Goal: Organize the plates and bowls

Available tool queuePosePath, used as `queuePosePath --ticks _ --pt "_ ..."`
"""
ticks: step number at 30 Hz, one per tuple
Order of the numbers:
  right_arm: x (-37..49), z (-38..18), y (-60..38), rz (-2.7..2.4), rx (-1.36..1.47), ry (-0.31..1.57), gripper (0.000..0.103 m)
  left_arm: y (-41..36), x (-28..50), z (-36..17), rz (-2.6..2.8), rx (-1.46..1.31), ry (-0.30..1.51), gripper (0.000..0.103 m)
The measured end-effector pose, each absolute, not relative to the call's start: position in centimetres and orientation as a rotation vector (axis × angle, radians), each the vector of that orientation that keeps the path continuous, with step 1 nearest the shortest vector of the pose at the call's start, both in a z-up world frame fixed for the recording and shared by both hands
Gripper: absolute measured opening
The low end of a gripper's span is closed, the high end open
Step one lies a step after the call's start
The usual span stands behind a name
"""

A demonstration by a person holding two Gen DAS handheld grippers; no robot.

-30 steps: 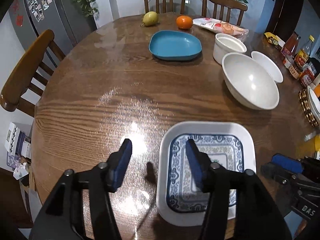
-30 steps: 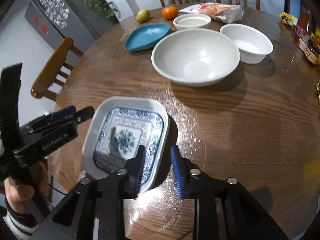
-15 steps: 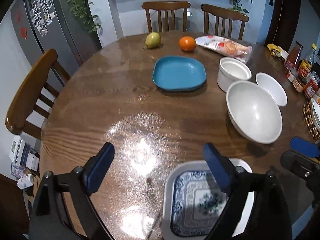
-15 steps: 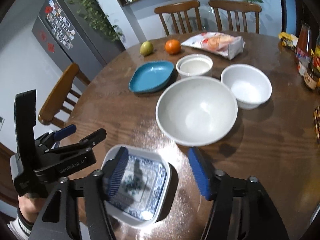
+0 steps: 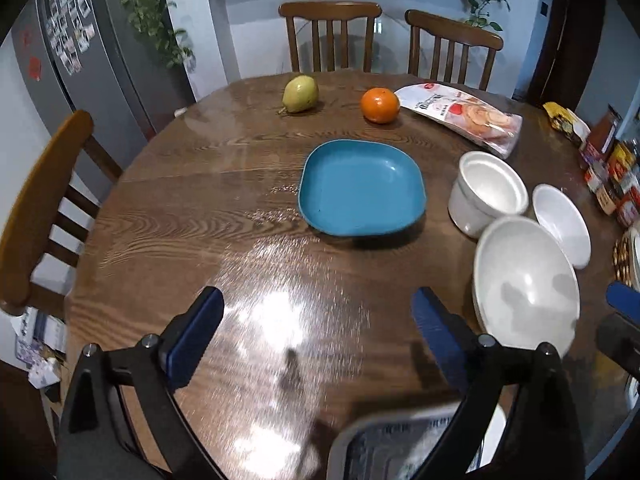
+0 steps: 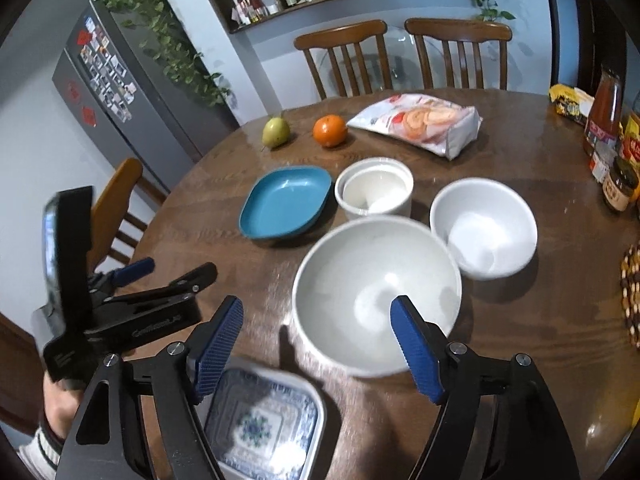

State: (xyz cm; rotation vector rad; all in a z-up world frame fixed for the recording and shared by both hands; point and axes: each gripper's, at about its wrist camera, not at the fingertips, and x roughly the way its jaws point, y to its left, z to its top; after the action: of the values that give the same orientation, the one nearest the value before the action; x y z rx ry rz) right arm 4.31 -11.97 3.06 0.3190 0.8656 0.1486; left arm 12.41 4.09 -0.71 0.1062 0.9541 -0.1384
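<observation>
— What does your left wrist view leave unclear?

— My left gripper (image 5: 318,332) has its jaws wide apart over bare wood, nothing between them. The patterned plate (image 5: 400,444) is cut off at the bottom edge, half behind my right finger and blurred. The big white bowl (image 5: 524,292) is smeared too, and the small white bowl (image 5: 562,226) sits partly behind it, beside the white crock (image 5: 486,192). The blue plate (image 5: 362,188) lies in full view mid-table (image 5: 180,220), with open wood all round it.

— And the right wrist view?

— My right gripper (image 6: 318,350) is opening, empty, over the near rim of the big white bowl (image 6: 376,292). The patterned plate (image 6: 264,420) lies near the table edge, partly under my left finger. My left gripper (image 6: 160,276) is off to the left, blurred, with the hand (image 6: 60,404) holding it cut by the frame. Clear wood lies to the right of the bowls.
</observation>
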Motion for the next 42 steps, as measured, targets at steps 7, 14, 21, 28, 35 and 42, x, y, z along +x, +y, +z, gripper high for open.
queuePosePath --ticks 7,14,21,28,35,42 --pt "6.6 3.3 -13.0 0.137 0.358 0.861 0.087 4.7 19.8 -2.8 -0.091 0.046 1.025 0.093" --pt "6.9 2.5 -14.0 0.115 0.373 0.877 0.088 4.4 24.7 -5.8 -0.091 -0.005 1.12 0.072" --pt "7.8 2.0 -14.0 0.105 0.359 0.891 0.088 3.6 26.2 -6.7 -0.117 -0.004 1.136 0.013" --pt "9.6 2.1 -11.8 0.159 0.303 0.896 0.088 4.1 24.3 -6.9 -0.146 0.091 1.135 0.012" --pt "12.6 0.7 -7.9 0.25 0.261 0.959 0.088 7.9 19.4 -6.9 -0.169 0.125 1.141 0.012" --pt "16.0 -1.0 -2.3 0.314 0.147 1.02 0.088 11.9 16.1 -7.1 -0.152 0.087 1.161 0.012"
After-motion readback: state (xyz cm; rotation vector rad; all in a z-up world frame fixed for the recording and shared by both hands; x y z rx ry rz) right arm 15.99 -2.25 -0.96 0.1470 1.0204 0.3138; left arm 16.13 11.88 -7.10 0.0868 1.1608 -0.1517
